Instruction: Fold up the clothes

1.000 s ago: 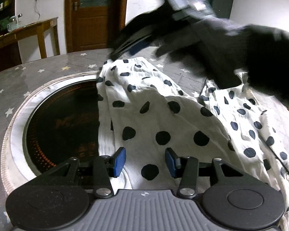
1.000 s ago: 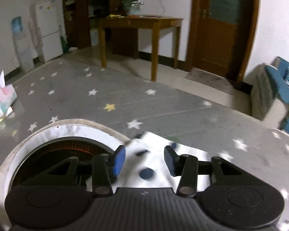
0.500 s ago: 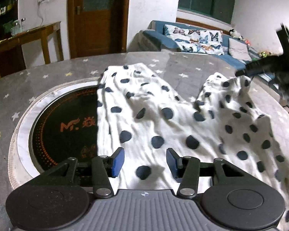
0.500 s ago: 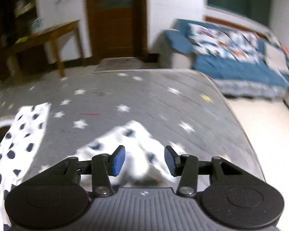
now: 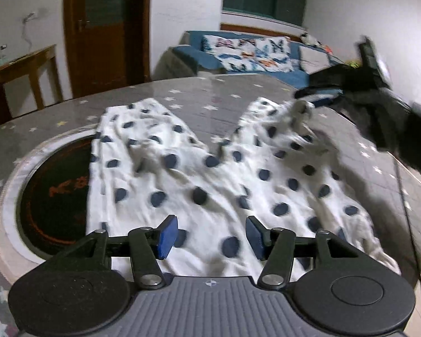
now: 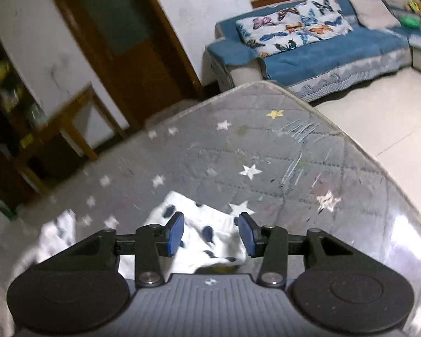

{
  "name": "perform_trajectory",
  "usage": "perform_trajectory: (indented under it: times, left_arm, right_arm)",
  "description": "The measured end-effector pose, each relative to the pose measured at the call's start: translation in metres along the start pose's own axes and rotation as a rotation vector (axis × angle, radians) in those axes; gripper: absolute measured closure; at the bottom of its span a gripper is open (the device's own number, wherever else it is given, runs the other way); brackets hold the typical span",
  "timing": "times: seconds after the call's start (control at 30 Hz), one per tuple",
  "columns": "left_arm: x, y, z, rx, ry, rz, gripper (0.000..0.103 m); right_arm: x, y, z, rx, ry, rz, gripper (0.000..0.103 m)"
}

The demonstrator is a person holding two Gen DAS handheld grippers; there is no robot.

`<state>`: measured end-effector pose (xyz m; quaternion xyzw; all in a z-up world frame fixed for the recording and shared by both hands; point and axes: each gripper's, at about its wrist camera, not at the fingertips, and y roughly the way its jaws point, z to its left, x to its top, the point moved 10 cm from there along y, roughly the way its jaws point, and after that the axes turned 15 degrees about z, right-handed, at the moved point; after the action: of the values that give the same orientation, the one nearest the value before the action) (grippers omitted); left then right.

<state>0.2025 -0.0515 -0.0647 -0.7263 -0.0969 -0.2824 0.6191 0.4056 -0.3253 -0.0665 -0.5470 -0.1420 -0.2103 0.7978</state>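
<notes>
- Left gripper [image 5: 212, 237]: fingers apart, gripping nothing, poised over the near waist edge of the polka-dot trousers [image 5: 210, 185].
- Right gripper [image 6: 210, 234]: fingers apart, straddling the far right leg cuff [image 6: 207, 236], not yet pinched.
- Trousers spread on the starred table cover [image 6: 266, 154], legs running lengthwise away from the left gripper, the left leg overlapping the round cooktop [image 5: 56, 193].
- Right gripper nearer the cuff; likely a pinch there, then a fold.

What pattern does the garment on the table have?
The garment is white with dark blue polka dots; the left wrist view shows it best.
</notes>
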Motion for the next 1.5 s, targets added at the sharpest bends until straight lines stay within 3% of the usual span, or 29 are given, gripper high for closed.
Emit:
perform_trajectory:
  times: [0.17,0.3,0.67,0.9,1.1,1.3,1.4,1.5]
  left_arm:
    - [-0.004,0.005,-0.03,-0.089,0.05,0.023,0.046]
    - [-0.007,0.013,-0.054,-0.174,0.105,0.048,0.046]
    - [-0.02,0.027,-0.099,-0.333,0.246,0.107,0.047]
    - [-0.019,0.025,-0.096,-0.342,0.246,0.094,0.046]
    - [-0.019,0.024,-0.1,-0.357,0.26,0.089,0.046]
    - [-0.025,0.023,-0.105,-0.367,0.271,0.098,0.045]
    - [-0.024,0.019,-0.1,-0.357,0.261,0.09,0.045]
    - [-0.021,0.011,-0.087,-0.334,0.23,0.064,0.045]
  right_arm:
    - [-0.001,0.022,0.015,-0.143,-0.128,0.1,0.061]
    - [0.002,0.04,0.03,-0.273,-0.274,0.126,0.06]
    - [0.061,0.086,0.062,-0.384,-0.381,0.05,0.057]
    - [0.052,0.06,0.072,-0.227,-0.352,0.061,0.057]
    - [0.021,0.066,0.051,-0.213,-0.333,0.13,0.056]
    - [0.038,0.075,0.046,-0.25,-0.295,0.059,0.054]
    - [0.041,0.063,0.053,-0.273,-0.333,0.018,0.054]
    - [0.025,0.049,0.069,-0.218,-0.38,0.034,0.054]
